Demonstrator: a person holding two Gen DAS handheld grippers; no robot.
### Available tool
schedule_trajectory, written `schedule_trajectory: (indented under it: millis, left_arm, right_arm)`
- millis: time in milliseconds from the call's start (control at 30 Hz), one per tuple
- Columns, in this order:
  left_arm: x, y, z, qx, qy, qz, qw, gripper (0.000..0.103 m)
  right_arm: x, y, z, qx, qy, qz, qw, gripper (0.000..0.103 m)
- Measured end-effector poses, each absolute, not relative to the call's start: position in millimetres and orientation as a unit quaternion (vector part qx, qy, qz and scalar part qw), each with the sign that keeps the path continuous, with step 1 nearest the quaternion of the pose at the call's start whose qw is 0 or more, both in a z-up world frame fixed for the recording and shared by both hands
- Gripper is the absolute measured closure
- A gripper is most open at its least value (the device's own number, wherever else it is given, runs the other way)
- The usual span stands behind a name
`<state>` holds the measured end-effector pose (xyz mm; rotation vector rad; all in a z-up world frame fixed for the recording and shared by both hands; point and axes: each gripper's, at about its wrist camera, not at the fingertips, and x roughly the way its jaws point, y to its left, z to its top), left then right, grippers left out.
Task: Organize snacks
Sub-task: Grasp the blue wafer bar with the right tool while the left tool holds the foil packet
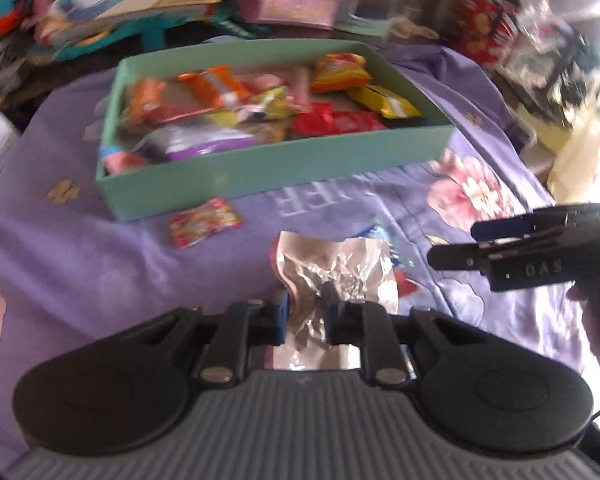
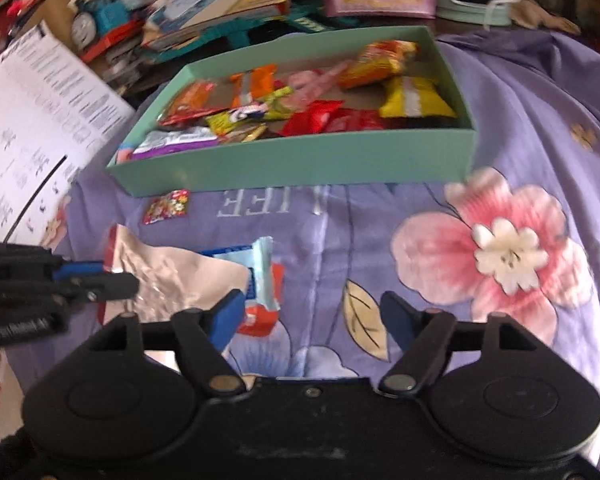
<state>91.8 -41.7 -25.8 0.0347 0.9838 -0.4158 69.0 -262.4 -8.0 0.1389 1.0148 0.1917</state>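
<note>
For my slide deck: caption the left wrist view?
Left tool grips a silver wrapper before the green snack box.

Both of the 2 fisheye views sit low and close over a purple flowered bedsheet, each looking forward along its own gripper toward the green box of snacks and the cluttered pile behind it. The left wrist view faces the box's near wall from slightly left, and the right gripper enters at its right edge; the right wrist view stands further right, and the left gripper shows at its left edge. They share the box, the small red sweet packet and the silver foil pouch, though motion blur seems to soften the background.
</note>
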Motion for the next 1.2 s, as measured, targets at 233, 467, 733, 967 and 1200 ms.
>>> schedule_trajectory:
  millis: [233, 467, 733, 967, 1200]
  left_arm:
    - [104, -4, -22, -0.016, 0.447, -0.125, 0.886, 0.086]
    - [119, 24, -44, -0.028, 0.464, -0.088, 0.881, 0.083]
    - [129, 35, -65, -0.026, 0.490, -0.085, 0.867, 0.079]
    - [129, 25, -65, -0.001, 0.480, -0.086, 0.873, 0.080]
    - [124, 21, -53, -0.010, 0.468, -0.078, 0.880, 0.102]
  right_arm:
    - [89, -225, -17, 0.069, 0.499, 0.110, 0.857, 0.022]
    - [102, -190, -25, 0.039, 0.505, 0.122, 0.853, 0.017]
    - [119, -150, -26, -0.050, 0.515, 0.173, 0.838, 0.023]
    - [120, -141, -31, -0.078, 0.513, 0.161, 0.840, 0.047]
    - [116, -174, -18, -0.008, 0.513, 0.131, 0.848, 0.062]
